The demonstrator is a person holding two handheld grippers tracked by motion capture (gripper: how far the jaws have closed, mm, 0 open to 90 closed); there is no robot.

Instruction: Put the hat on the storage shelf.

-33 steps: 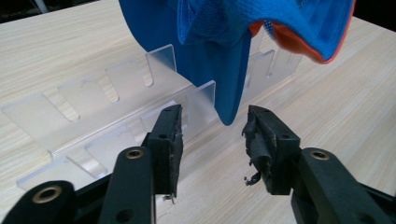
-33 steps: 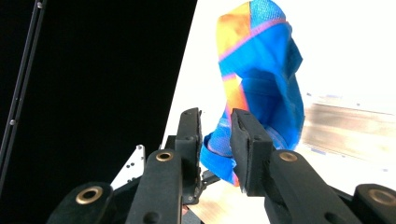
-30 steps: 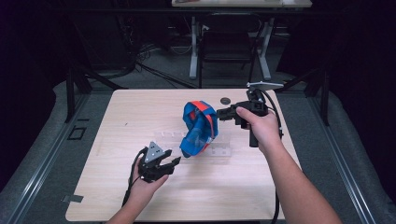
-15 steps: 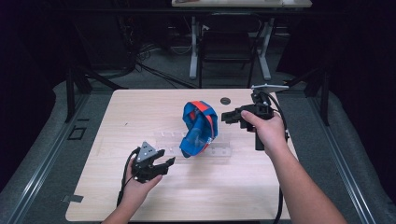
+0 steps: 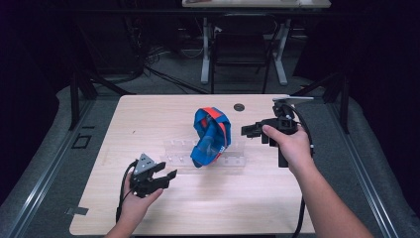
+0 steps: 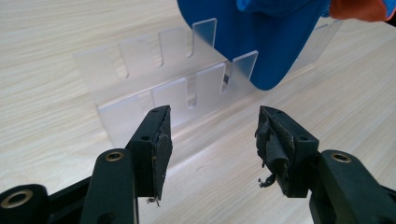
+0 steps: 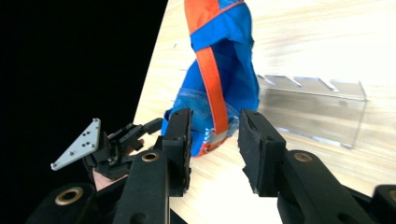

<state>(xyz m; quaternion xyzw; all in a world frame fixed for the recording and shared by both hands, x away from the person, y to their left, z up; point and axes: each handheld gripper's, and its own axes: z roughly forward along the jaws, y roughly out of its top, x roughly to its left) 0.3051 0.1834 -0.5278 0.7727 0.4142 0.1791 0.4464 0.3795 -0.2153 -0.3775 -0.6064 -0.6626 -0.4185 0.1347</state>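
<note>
A: room's pretty dark, just the light wood tabletop [image 5: 148, 124] lit, grey floor [image 5: 44, 163] around it.
B: yeah, a chair [image 5: 241, 49] and another desk [image 5: 257, 4] behind, cables [image 5: 163, 74] underneath.

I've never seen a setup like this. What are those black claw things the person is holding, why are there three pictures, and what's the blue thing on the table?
There is no robot here: a person holds a hand-held tool with two black jaws in each hand. The high view looks down on the light wooden table from above and shows the left gripper and the right gripper. The other two pictures come from small cameras that ride on the grippers and look along their jaws.

In the middle of the table stands a clear plastic slotted rack. A blue fabric bag with an orange strap is propped up in it. A small dark round disc lies farther back.

Nothing is held. Both grippers have just been opening: the left gripper's jaws stand wide apart, short of the rack, and the right gripper's jaws are apart near the bag, with nothing between them.
</note>
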